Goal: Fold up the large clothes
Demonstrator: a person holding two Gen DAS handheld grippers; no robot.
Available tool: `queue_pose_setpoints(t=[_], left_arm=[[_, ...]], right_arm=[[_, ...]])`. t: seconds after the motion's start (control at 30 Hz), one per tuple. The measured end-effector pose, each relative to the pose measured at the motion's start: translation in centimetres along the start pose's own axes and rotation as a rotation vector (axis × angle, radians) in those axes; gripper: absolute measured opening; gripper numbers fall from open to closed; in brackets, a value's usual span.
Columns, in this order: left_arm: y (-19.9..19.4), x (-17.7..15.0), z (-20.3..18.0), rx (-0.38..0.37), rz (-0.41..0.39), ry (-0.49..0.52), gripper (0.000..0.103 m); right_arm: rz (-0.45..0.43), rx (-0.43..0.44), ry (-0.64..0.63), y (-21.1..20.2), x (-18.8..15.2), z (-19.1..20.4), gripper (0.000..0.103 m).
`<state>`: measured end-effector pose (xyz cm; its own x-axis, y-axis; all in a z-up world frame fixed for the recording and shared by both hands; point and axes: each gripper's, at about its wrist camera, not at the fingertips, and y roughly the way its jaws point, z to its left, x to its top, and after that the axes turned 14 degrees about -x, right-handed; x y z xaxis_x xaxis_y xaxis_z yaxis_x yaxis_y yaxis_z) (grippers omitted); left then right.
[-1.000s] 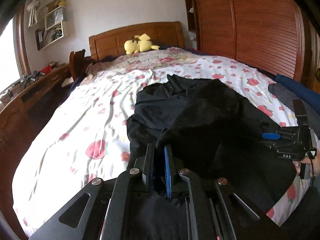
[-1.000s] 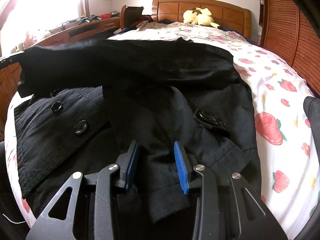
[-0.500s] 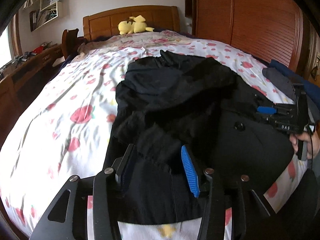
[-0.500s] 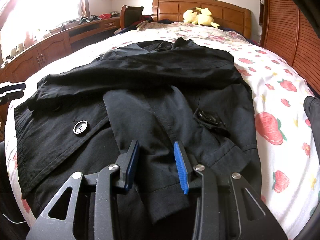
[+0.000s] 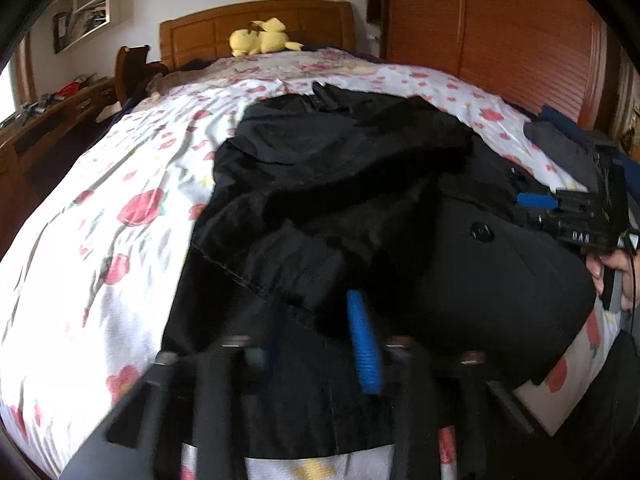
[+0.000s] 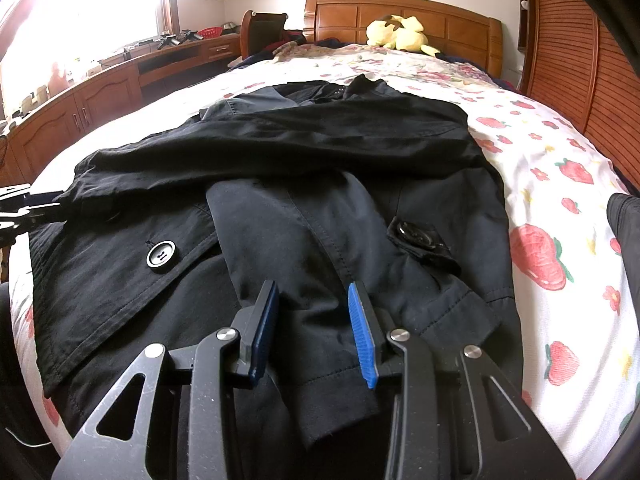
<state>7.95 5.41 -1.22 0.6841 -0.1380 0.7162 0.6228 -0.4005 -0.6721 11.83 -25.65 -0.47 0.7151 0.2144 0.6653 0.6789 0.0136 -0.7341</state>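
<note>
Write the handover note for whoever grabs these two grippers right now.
Left gripper: open, holds nothing, low over the near left part of the black coat.
Right gripper: open, holds nothing; a sleeve cuff lies between its fingers.
Coat: on the strawberry-print bed sheet, collar toward the headboard.
Done: both sleeves lie folded in across the body, one crossing above the other.
Left: fold the body up into a compact stack.

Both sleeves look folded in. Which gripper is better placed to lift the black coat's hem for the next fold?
Probably right: the right gripper is open over the black button-front coat's near edge. The left gripper, also open, sits off toward the side.
</note>
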Motion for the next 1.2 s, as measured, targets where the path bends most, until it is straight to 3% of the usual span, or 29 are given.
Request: queue_pose_setpoints(t=[0.1,0.2,0.43,0.53,0.6,0.7,0.97,1.2], left_arm=[[-0.6,0.1,-0.5,-0.019,-0.014,0.008,0.004],[-2.4,0.5,-1.7,-0.058,-0.052,0.029,0.004],[-5.7,0.9,-2.2,-0.059,-0.090,0.020,0.006],[-7.4,0.7,-1.9,-0.023,-0.124,0.030,0.013],[-8.1,0.2,-1.4,-0.008,-0.127,0.031,0.030],[-8.8,-0.9,-0.4,0.029,-0.116,0.025,0.044],[-7.7,-4.7,3.8,0.099,-0.012,-0.072,0.048],[-7.1,-5.6,5.3,0.101,0.009,-0.127,0.049]], right_arm=[[0.000,0.000,0.000,0.0,0.0,0.0,0.037],[0.000,0.000,0.000,0.0,0.0,0.0,0.037],[0.000,-0.001,-0.001,0.0,0.0,0.0,0.037],[0.000,0.000,0.000,0.0,0.0,0.0,0.037],[0.000,0.000,-0.001,0.0,0.0,0.0,0.037],[0.000,0.000,0.000,0.0,0.0,0.0,0.037],[0.001,-0.001,-0.002,0.1,0.0,0.1,0.037],[0.048,0.008,-0.005,0.0,0.4,-0.4,0.037]])
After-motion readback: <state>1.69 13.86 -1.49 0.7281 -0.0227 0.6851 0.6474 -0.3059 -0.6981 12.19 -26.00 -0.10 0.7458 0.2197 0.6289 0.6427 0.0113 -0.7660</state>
